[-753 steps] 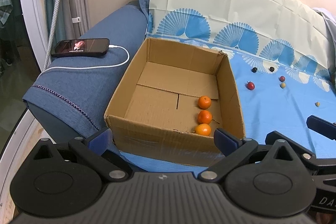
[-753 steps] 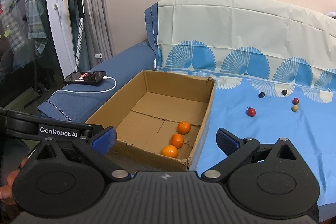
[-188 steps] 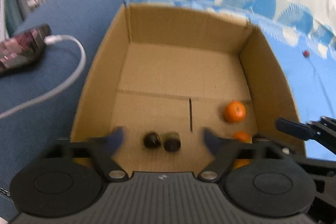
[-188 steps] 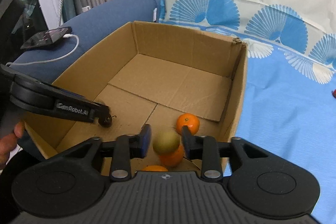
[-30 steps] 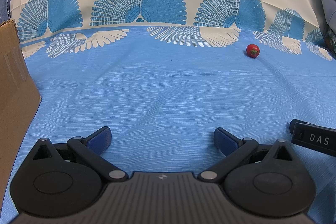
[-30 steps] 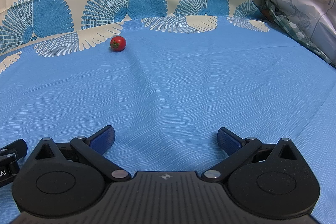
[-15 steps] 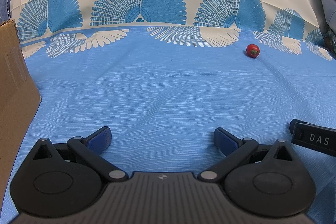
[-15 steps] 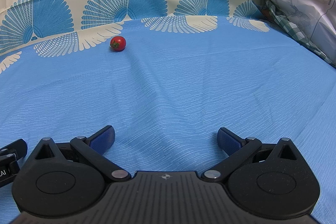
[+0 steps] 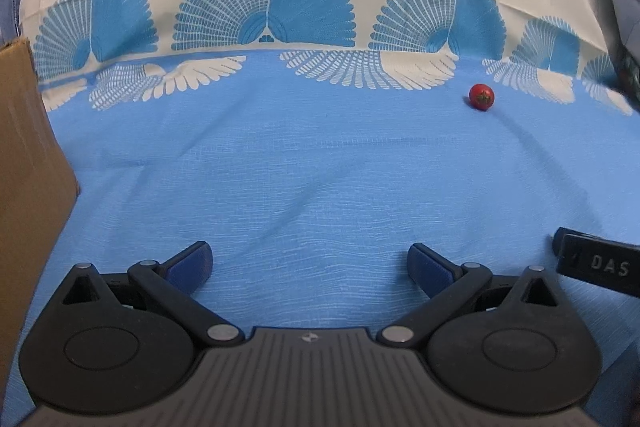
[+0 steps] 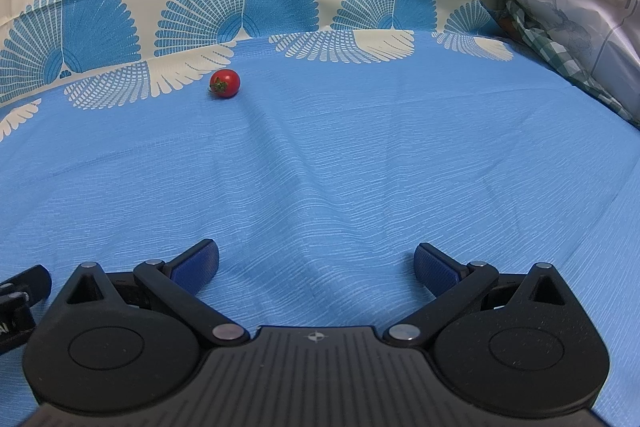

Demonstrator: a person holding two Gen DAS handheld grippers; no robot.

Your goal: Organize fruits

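1. Firstly, left wrist view: the left gripper [image 9: 308, 261], black with blue-padded fingers, stands with its jaws spread wide and nothing between them. It sits low over the blue woven cloth with white and blue fan pattern [image 9: 320, 167], which covers the whole surface ahead.
2. One small round red cherry tomato [image 9: 481, 97] lies on that cloth, well ahead of the left gripper and off to its right side, close to the band of white fan prints. Nothing touches it.
3. A brown cardboard box wall [image 9: 28, 163] stands upright at the left edge of this view; its interior cannot be seen.
4. A black bar lettered "DAS" [image 9: 596, 265] enters from the right edge, just beside the left gripper's right finger.
5. Right wrist view: the right gripper [image 10: 316, 263], of the same black and blue make, is likewise fully spread and holds nothing, low over the same cloth [image 10: 360, 167].
6. The same tomato [image 10: 225, 83] lies well ahead and to the left of the right gripper, green stalk end turned leftward, at the edge of the white fan prints.
7. Pale printed bedding with a green check fabric beneath it [image 10: 560, 39] is heaped at the right.
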